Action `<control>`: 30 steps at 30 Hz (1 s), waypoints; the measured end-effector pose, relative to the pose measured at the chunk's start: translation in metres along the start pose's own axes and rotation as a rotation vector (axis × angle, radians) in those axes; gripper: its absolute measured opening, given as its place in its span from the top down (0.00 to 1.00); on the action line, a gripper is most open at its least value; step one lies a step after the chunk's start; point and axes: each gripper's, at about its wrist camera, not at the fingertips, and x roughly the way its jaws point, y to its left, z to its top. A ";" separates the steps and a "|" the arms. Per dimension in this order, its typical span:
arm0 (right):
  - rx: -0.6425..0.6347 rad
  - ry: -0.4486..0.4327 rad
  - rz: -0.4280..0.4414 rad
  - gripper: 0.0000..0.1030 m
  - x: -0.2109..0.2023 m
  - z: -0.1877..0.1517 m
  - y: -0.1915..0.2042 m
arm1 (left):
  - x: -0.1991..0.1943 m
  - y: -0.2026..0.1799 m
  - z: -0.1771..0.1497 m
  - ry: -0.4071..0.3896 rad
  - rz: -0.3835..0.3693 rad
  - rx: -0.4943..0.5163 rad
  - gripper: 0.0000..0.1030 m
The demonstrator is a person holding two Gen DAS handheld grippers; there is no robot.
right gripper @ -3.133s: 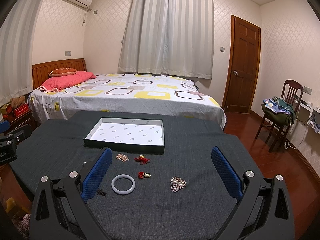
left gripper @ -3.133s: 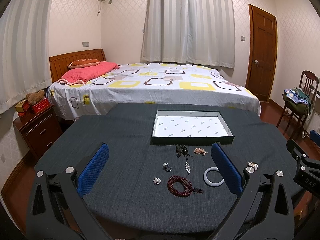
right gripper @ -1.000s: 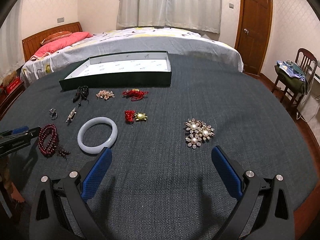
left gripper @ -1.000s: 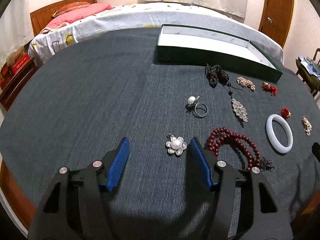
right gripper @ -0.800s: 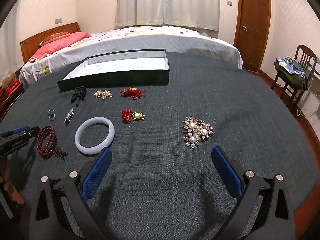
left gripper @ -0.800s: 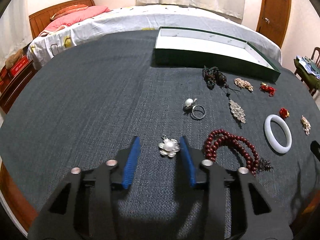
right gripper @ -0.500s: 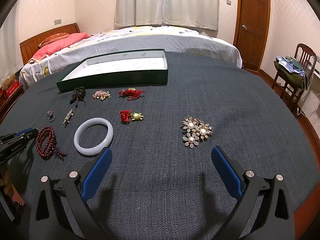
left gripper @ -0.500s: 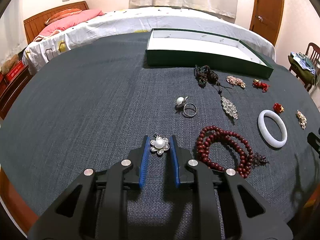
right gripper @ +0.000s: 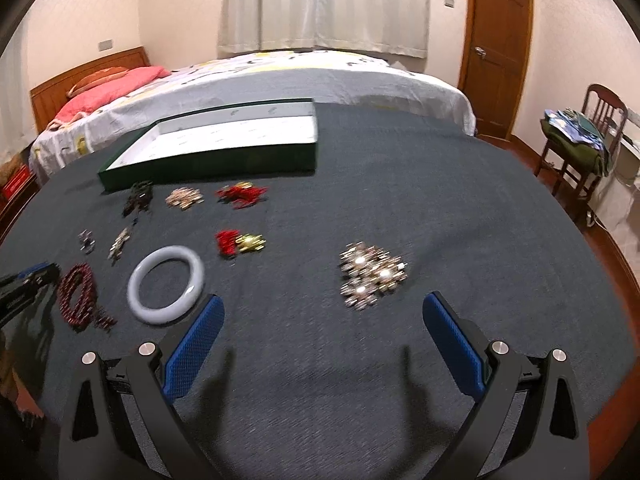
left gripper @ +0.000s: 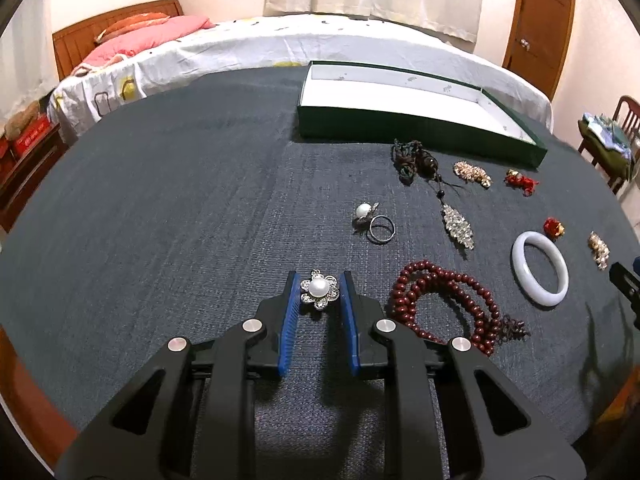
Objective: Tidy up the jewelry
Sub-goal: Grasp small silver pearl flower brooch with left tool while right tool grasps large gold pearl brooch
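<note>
The left gripper point(left gripper: 319, 294) had its fingers clamped on the pearl flower brooch point(left gripper: 319, 289), low over the counter point(left gripper: 160, 208). It probably needed lifting into the green box point(left gripper: 400, 122). The right gripper point(right gripper: 323, 322) hung with fingers wide apart, near the blurry pearl cluster point(right gripper: 372, 274).

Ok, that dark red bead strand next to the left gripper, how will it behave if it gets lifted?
The dark red bead strand lies in loose loops, so it would probably drape and dangle. A tassel trails off one end and might snag. Its round beads look hard and may slip from a pinch.
</note>
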 end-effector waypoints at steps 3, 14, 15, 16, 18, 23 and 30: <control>0.007 0.001 -0.026 0.07 0.010 0.008 -0.009 | 0.002 0.003 0.002 0.008 -0.001 -0.023 0.80; 0.032 0.079 -0.033 0.36 0.045 0.021 -0.024 | 0.007 0.004 0.006 0.012 -0.013 -0.032 0.80; 0.034 0.099 -0.033 0.46 0.049 0.021 -0.024 | 0.008 0.004 0.007 0.013 -0.014 -0.030 0.80; 0.042 0.114 -0.029 0.46 0.052 0.020 -0.025 | 0.009 0.003 0.007 0.014 -0.015 -0.029 0.80; 0.052 0.127 -0.022 0.46 0.055 0.018 -0.027 | 0.009 0.003 0.007 0.013 -0.014 -0.026 0.80; 0.032 0.120 -0.027 0.47 0.053 0.015 -0.022 | 0.010 0.003 0.007 0.013 -0.013 -0.026 0.80; 0.026 0.106 -0.005 0.58 0.046 0.013 -0.018 | 0.010 0.003 0.008 0.011 -0.012 -0.027 0.80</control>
